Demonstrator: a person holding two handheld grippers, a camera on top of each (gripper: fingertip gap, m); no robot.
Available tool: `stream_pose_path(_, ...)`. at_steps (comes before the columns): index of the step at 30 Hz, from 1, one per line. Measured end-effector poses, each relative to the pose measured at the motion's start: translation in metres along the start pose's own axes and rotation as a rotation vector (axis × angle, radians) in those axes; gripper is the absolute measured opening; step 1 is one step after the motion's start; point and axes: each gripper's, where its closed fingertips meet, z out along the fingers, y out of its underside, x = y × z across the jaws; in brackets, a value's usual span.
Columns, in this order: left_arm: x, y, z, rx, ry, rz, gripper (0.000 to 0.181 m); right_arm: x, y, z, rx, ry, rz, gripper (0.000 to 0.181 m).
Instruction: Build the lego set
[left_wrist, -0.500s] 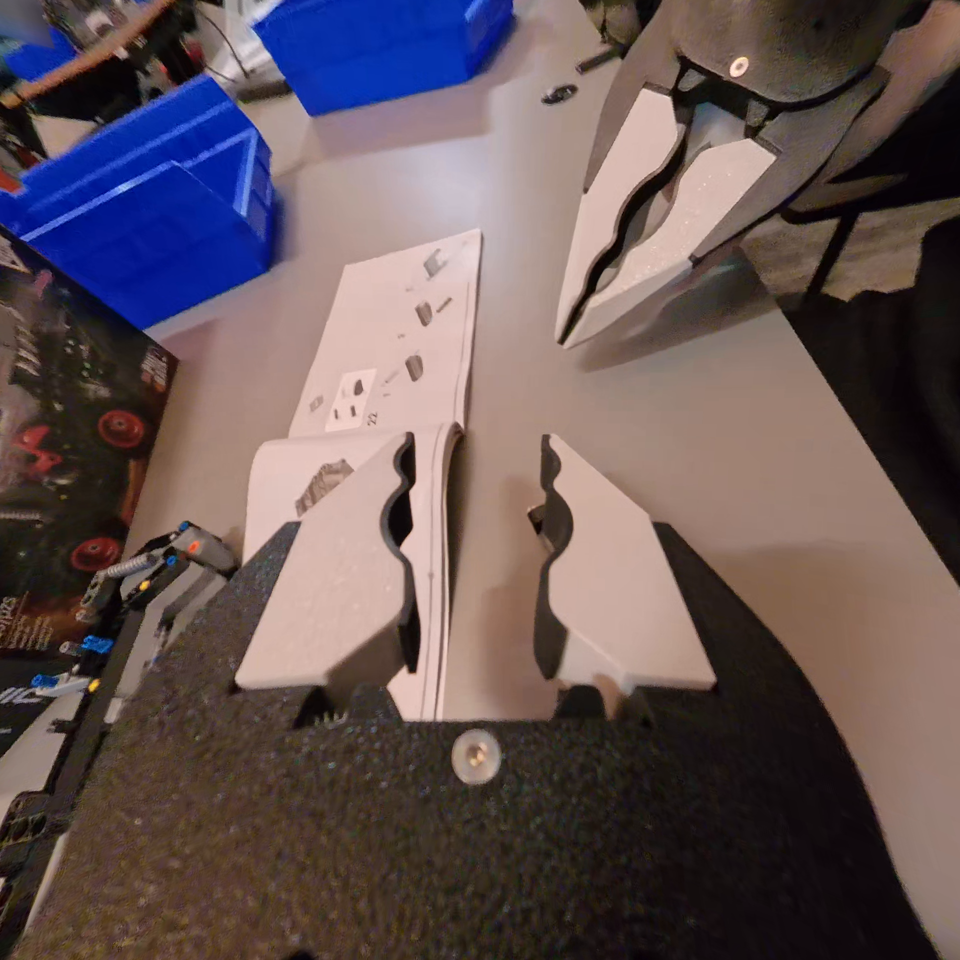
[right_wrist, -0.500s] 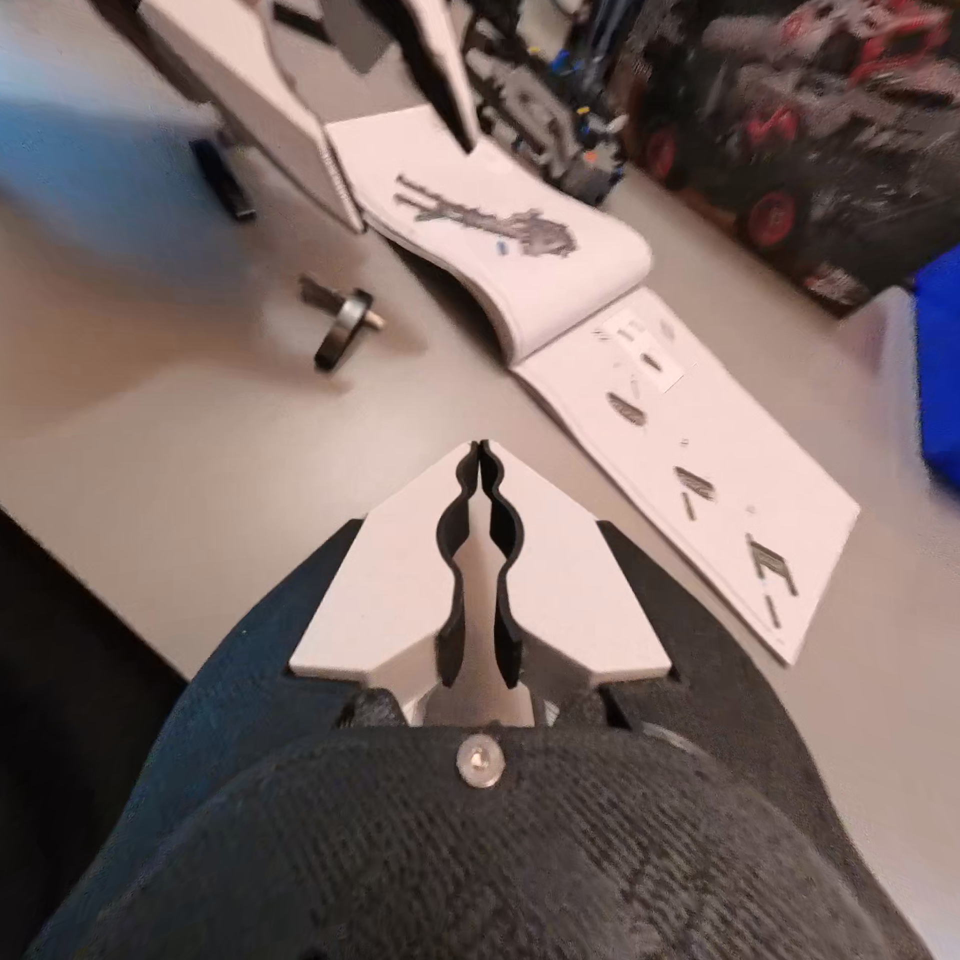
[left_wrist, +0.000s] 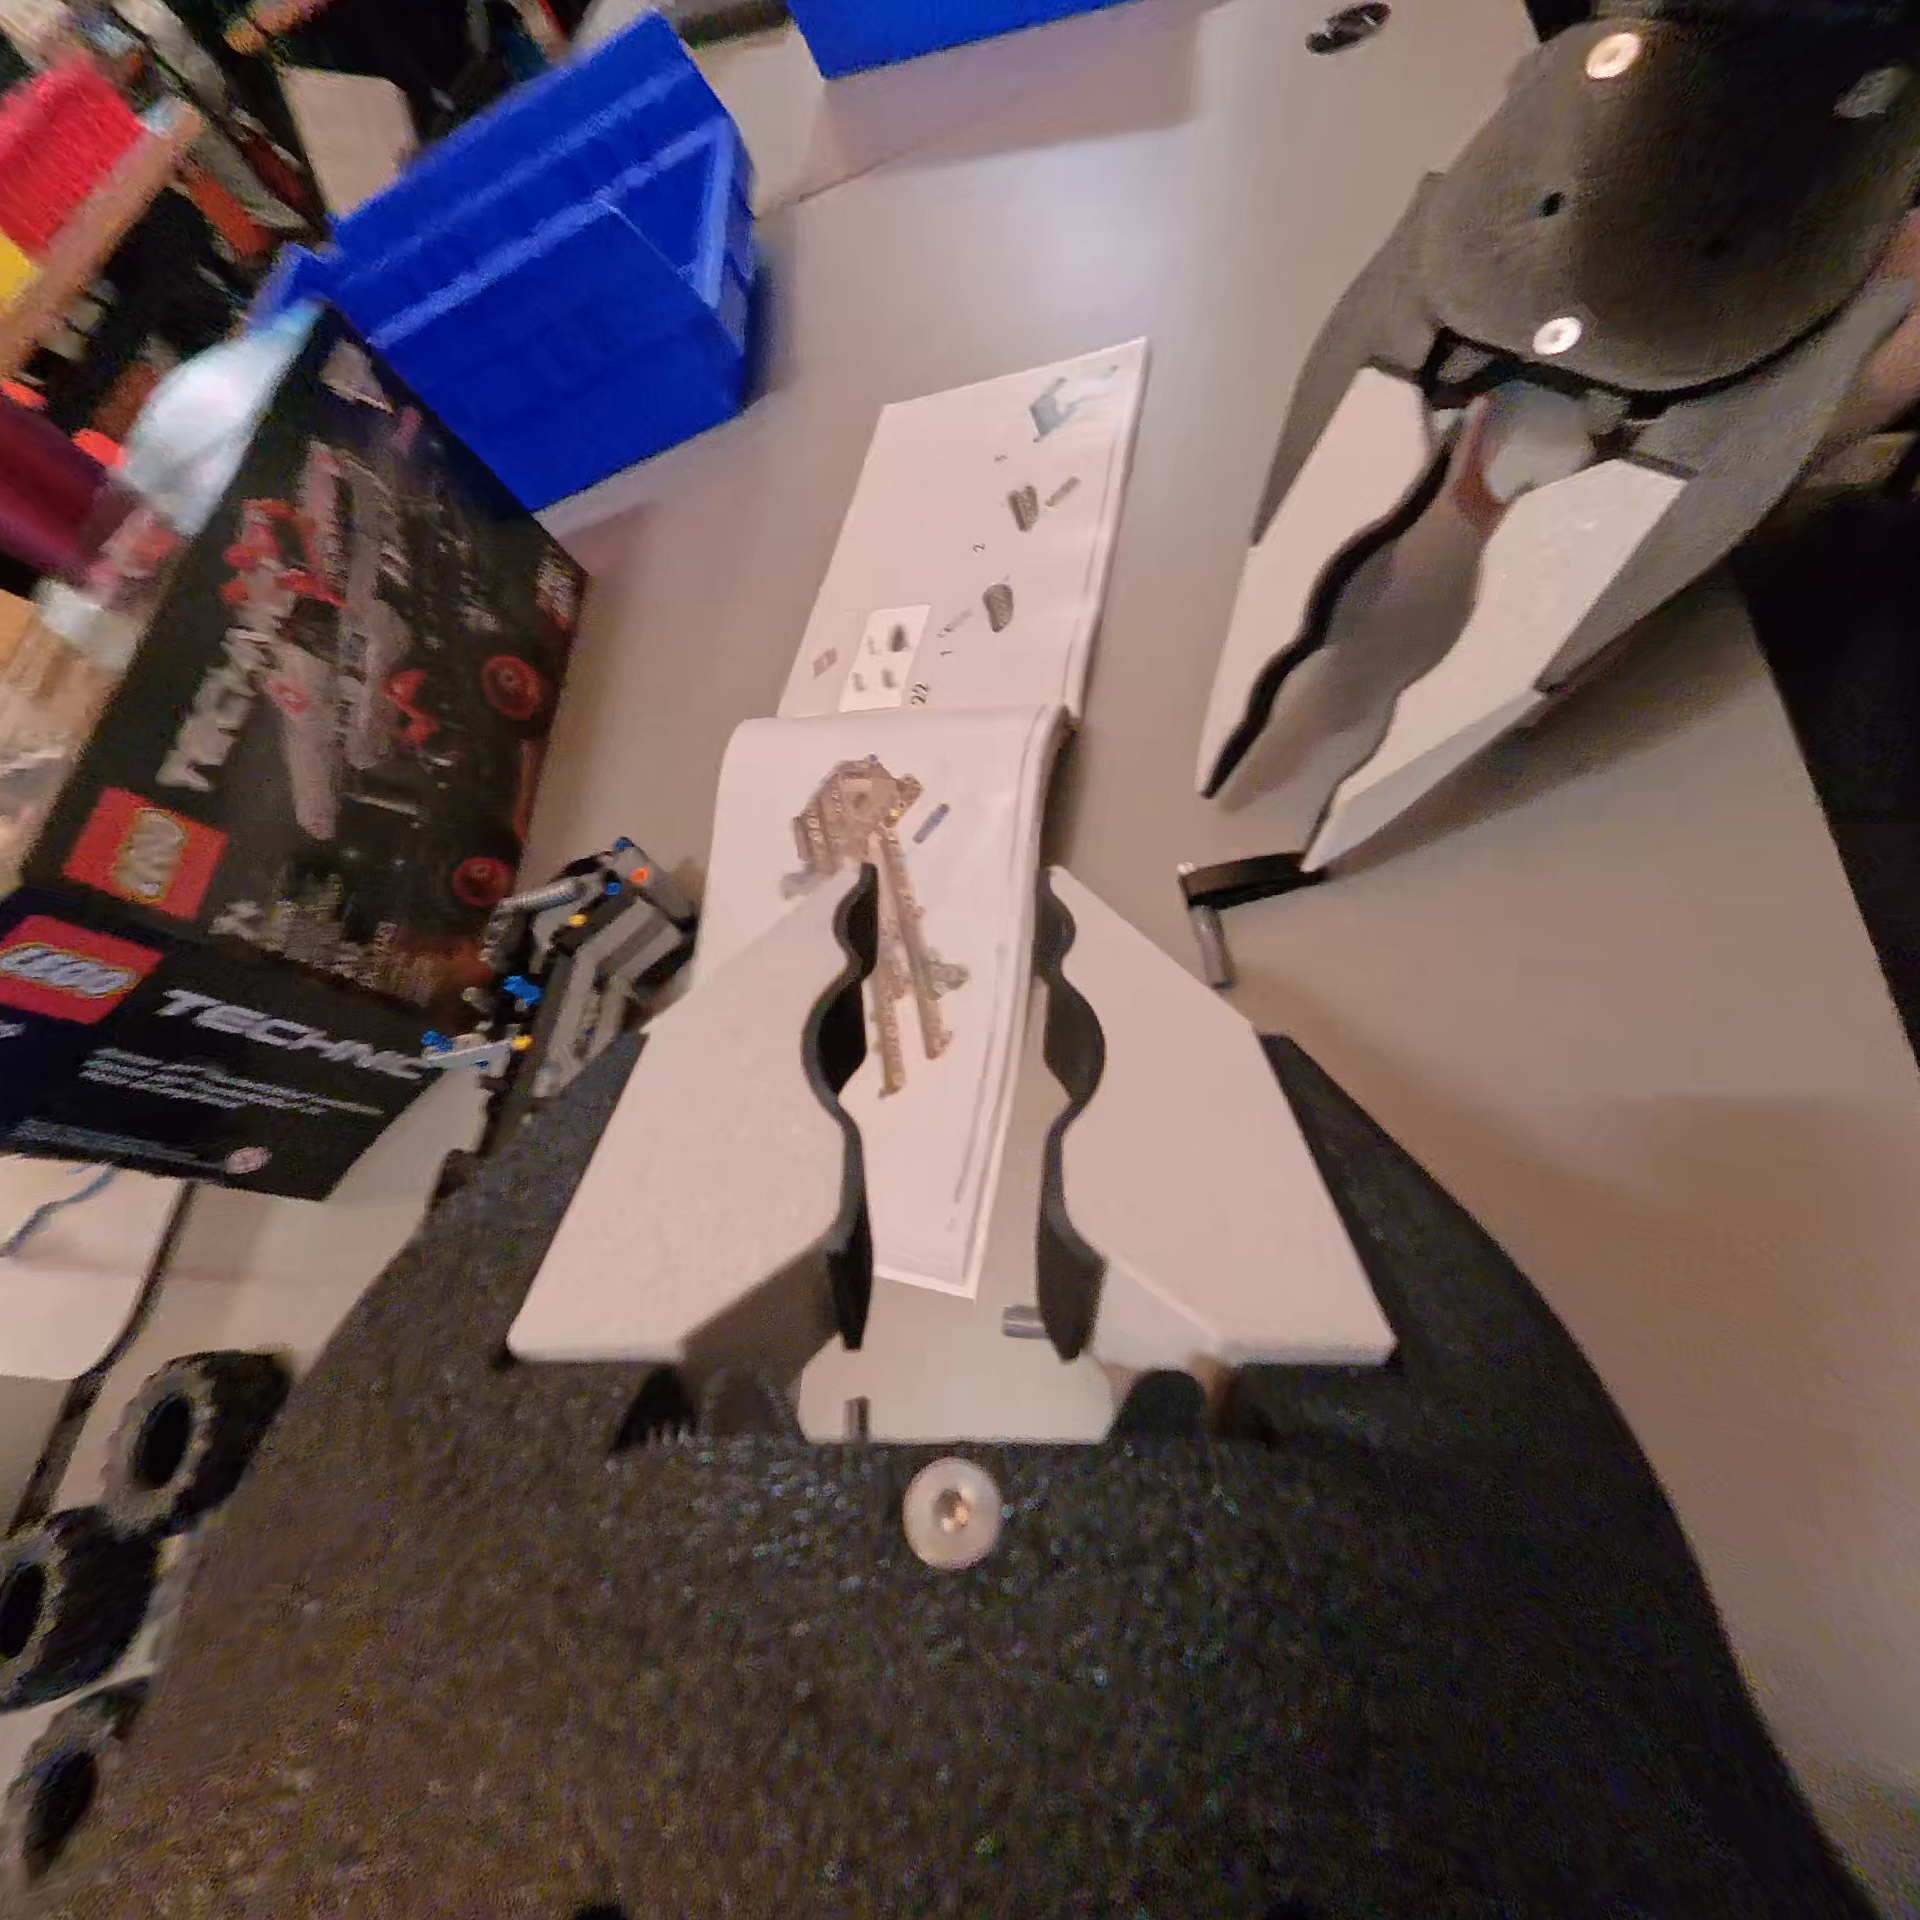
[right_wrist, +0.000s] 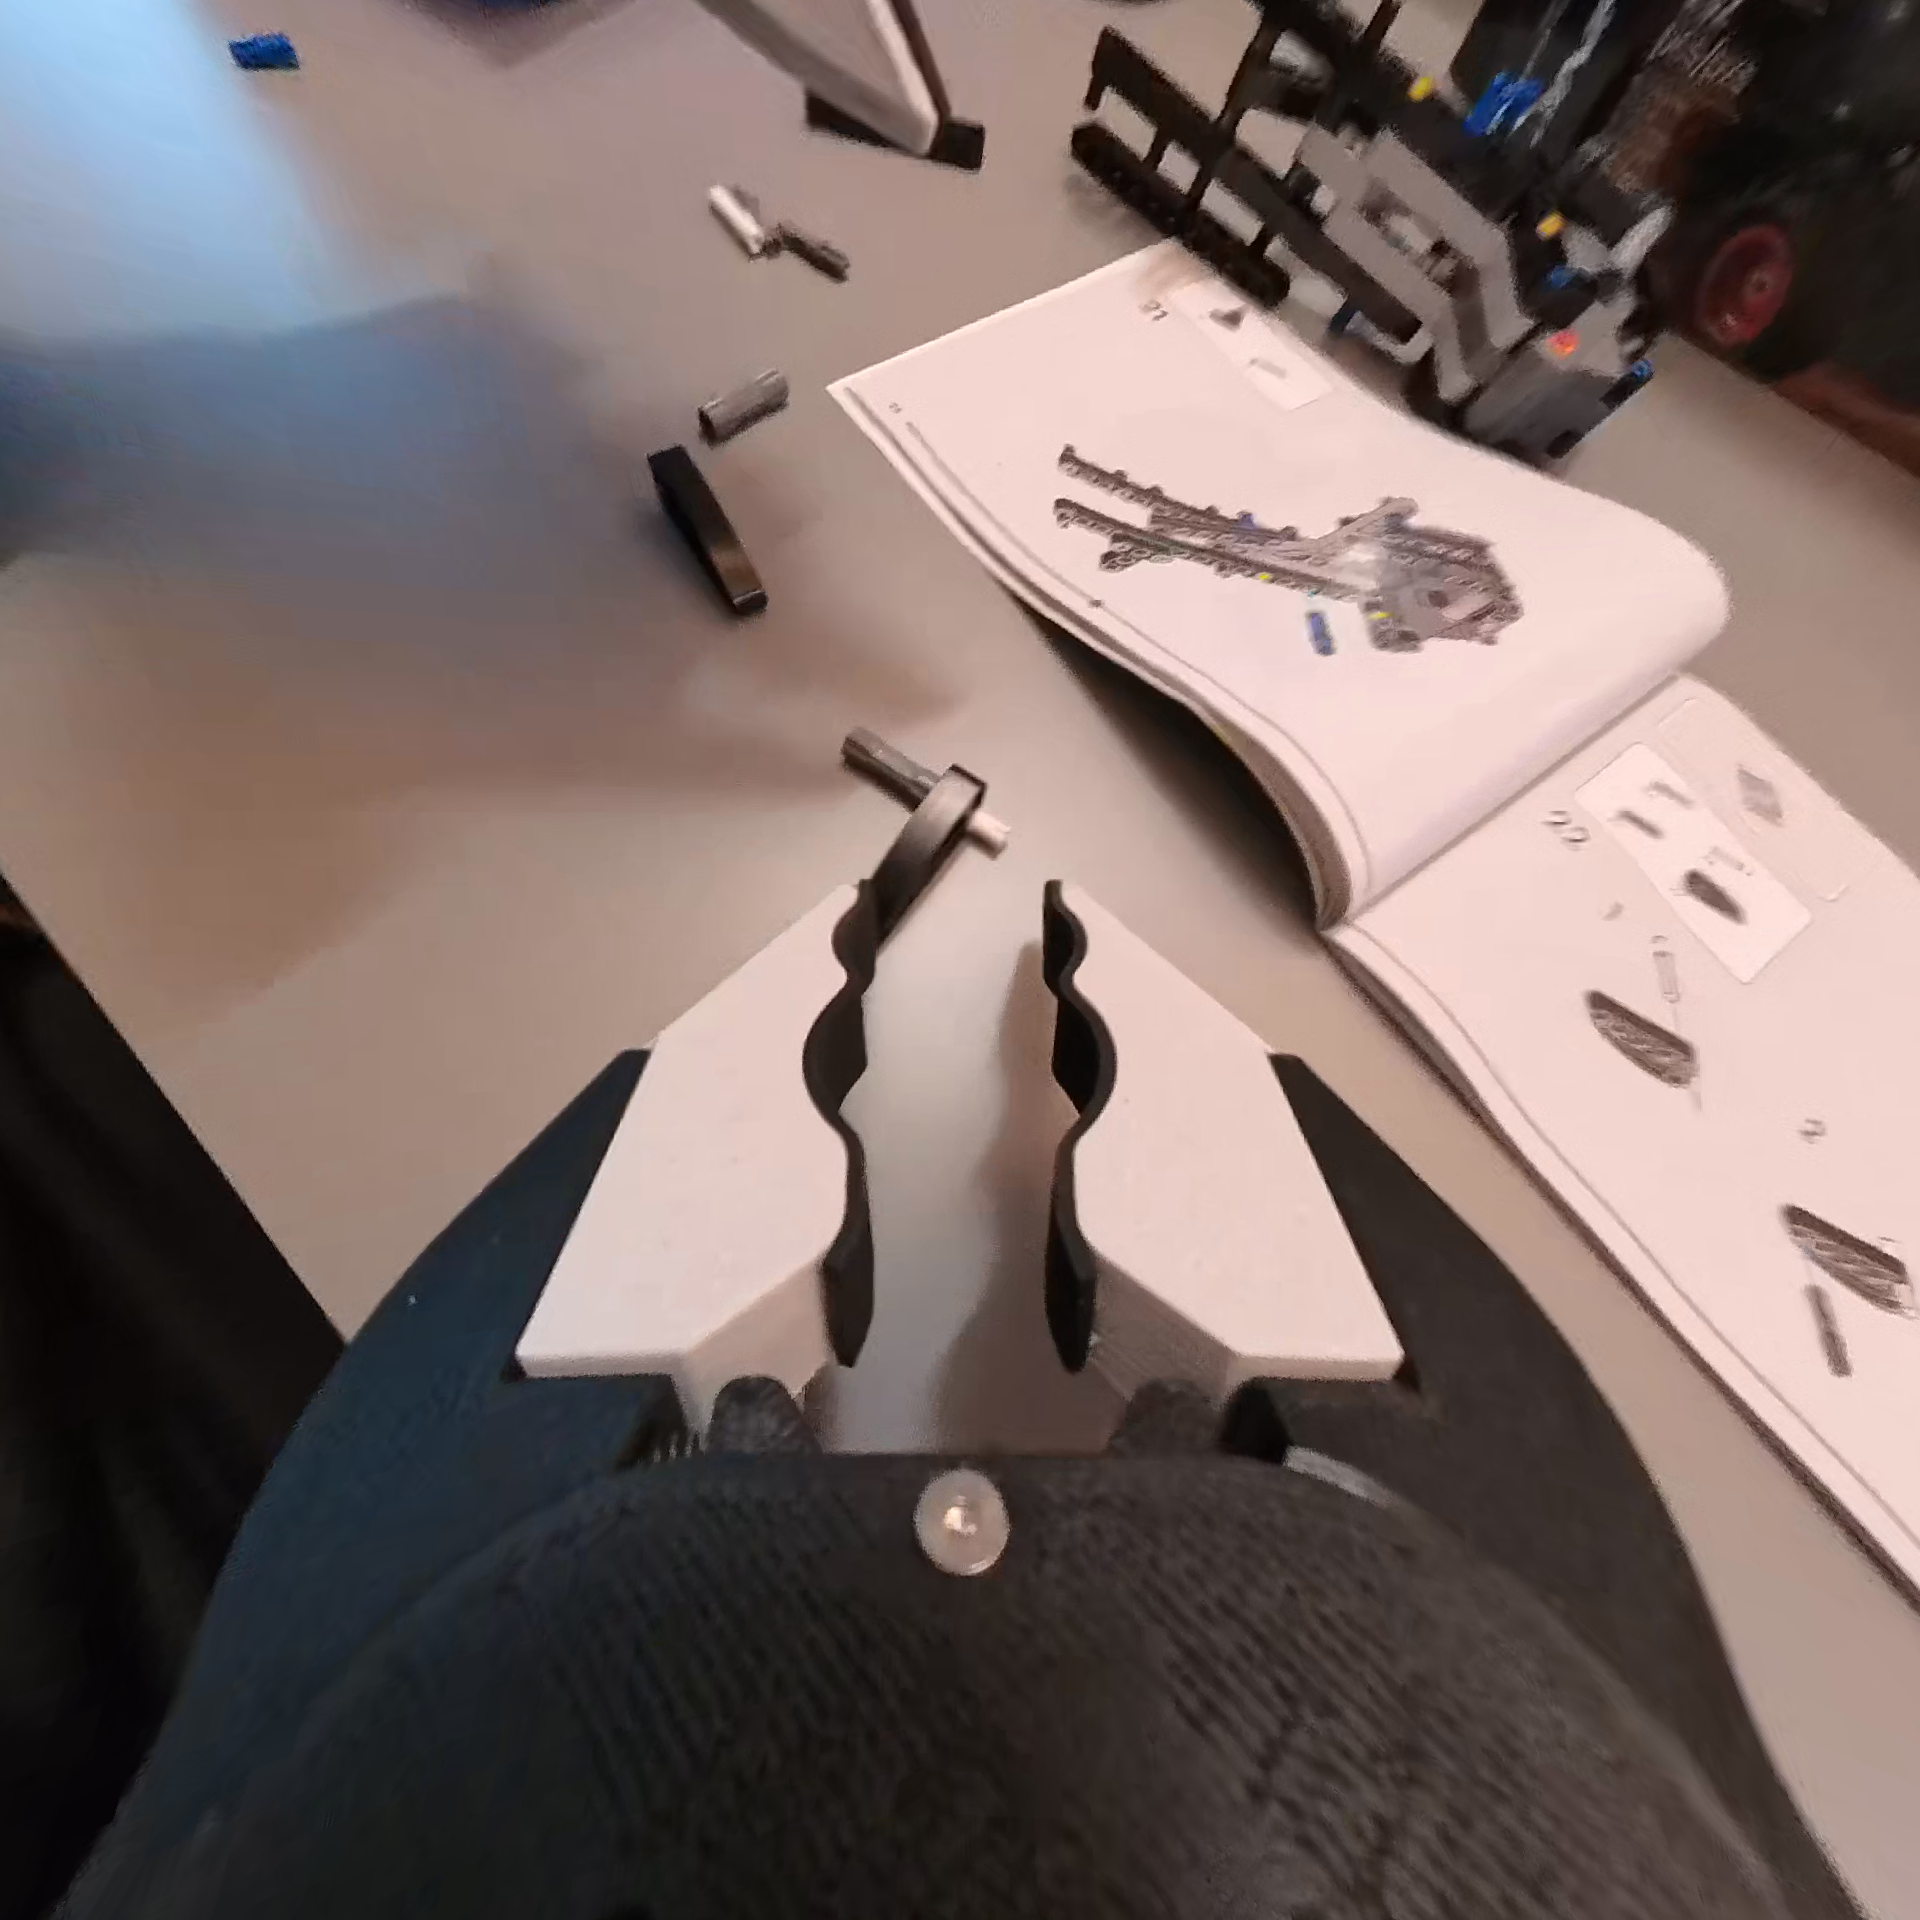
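Right wrist view: right gripper (right_wrist: 951, 894) now parted, was shut, nearing black ring-on-axle piece (right_wrist: 925, 821) at frame centre, likely next pick.

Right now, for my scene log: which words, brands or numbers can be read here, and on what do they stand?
I do not quote writing, so each line names only what bears it.
Dark set box: red logo patches and white lettering, partly blurred.
Open instruction booklet: small printed marks beside part drawings.
Blue bins: no writing visible.
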Motion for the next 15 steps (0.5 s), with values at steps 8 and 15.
stream_pose_path(8,0.026,0.019,0.01,-0.122,0.145,0.004,0.022,-0.011,0.005,0.008,-0.045,0.018,-0.062,0.0)
stream_pose_path(15,0.028,0.019,0.01,-0.12,0.152,0.007,0.022,-0.007,-0.007,0.014,-0.02,0.023,0.014,0.027)
